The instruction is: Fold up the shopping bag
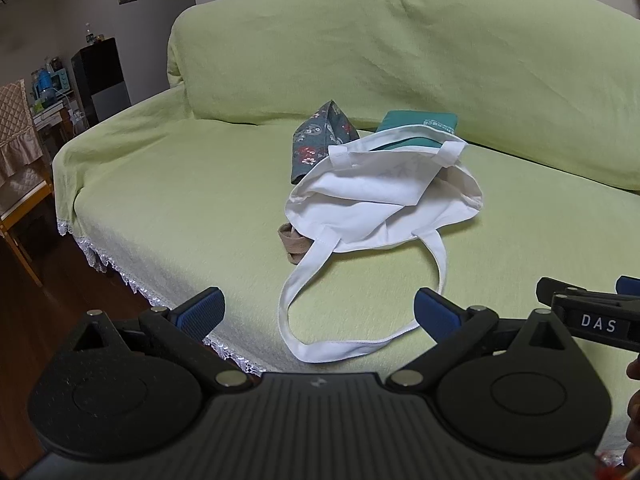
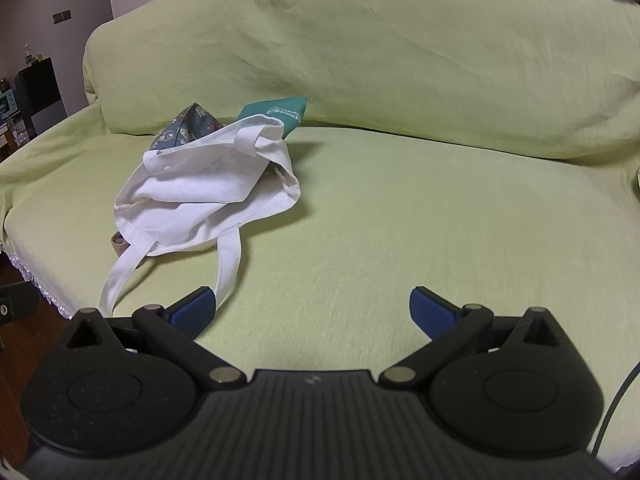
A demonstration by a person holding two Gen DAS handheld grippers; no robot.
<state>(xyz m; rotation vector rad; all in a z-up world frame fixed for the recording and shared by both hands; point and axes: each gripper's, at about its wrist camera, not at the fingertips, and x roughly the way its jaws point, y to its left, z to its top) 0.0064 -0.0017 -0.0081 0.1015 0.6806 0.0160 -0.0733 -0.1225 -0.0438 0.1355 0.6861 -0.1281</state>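
Note:
A white cloth shopping bag (image 1: 380, 196) lies crumpled on the green-covered sofa seat (image 1: 180, 208), its long handle loop (image 1: 320, 340) trailing toward the front edge. My left gripper (image 1: 316, 312) is open, hovering just above that handle loop with nothing between its blue pads. In the right wrist view the same bag (image 2: 200, 196) lies to the left, and my right gripper (image 2: 310, 312) is open over bare seat, its left pad (image 2: 196, 312) close to one handle strap (image 2: 230, 264). The right gripper also shows at the far right edge of the left wrist view.
Behind the white bag lie a grey floral bag (image 1: 320, 136) and a folded teal bag (image 1: 416, 128); a tan item (image 1: 294, 240) peeks from under it. The sofa backrest (image 1: 400, 48) rises behind. Left of the sofa are a wooden chair (image 1: 16, 184), a dark cabinet (image 1: 102, 80) and floor.

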